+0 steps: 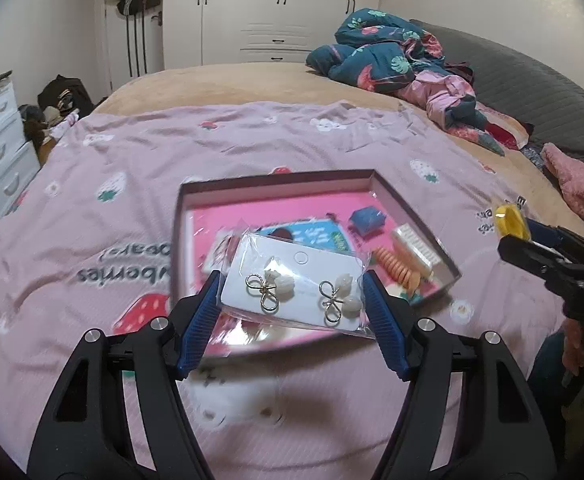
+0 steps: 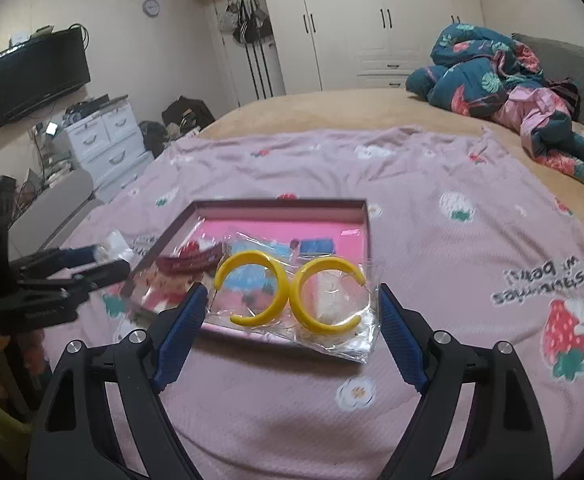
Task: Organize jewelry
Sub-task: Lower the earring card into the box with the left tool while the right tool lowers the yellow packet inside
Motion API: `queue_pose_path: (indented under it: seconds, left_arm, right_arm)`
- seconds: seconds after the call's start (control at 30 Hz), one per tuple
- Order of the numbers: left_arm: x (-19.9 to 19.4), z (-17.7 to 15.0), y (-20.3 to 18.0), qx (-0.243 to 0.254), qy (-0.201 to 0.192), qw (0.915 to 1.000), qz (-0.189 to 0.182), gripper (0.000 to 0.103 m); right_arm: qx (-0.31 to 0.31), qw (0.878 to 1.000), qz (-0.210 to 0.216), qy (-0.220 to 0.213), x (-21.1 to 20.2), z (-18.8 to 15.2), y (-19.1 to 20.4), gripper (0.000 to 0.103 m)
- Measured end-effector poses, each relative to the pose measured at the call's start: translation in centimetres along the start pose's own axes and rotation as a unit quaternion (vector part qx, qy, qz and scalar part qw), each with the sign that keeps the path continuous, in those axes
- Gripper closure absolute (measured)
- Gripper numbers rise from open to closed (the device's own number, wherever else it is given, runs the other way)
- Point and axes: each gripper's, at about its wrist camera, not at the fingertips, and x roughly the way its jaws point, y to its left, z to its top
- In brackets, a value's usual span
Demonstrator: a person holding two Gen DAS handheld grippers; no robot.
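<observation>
We see a bed point(image 1: 228, 80) with a tan cover, and over its near part a pink strawberry-print blanket point(image 1: 92, 208). On the blanket lies a shallow open box point(image 1: 276, 186) with a pink floor. Farther back, directly on the tan cover, sits a crumpled heap of teal and pink floral bedding point(image 1: 396, 56). A fuzzy pink item point(image 1: 572, 184) lies at the bed's right edge.
</observation>
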Motion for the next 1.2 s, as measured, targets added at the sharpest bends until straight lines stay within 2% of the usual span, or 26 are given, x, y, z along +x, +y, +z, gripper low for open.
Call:
queue_pose_path:
  seconds: [0.2,0.4,0.57,0.9,1.2]
  left_arm:
    - [2.5,1.3,-0.9,0.003,0.009,0.9999,-0.005,0.041]
    - [5.3,1.3,-0.9,0.004,0.030,0.9995,-0.005,0.041]
    - [6.6,0.5,-0.5,0.002,0.048,0.9988,-0.007,0.041]
    - [7.8,-0.5,-0.2,0.013,0.068,0.9976,0.003,0.040]
    - [8.6,-0.8,0.2,0.015,0.079,0.9967,0.014,0.037]
  right_arm:
    - [-0.001,1.000,-0.016,-0.019,-0.2,2.0,-1.0,0.020]
    - [-0.004,0.999,-0.032,-0.016,1.2,3.0,-1.7,0.020]
    - [-0.011,0.999,-0.041,0.009,3.9,3.4,-1.9,0.020]
    - [-0.021,0.996,-0.033,0.085,10.1,2.5,-1.6,0.020]
    - [-0.029,0.992,-0.017,0.118,12.3,1.6,-0.9,0.018]
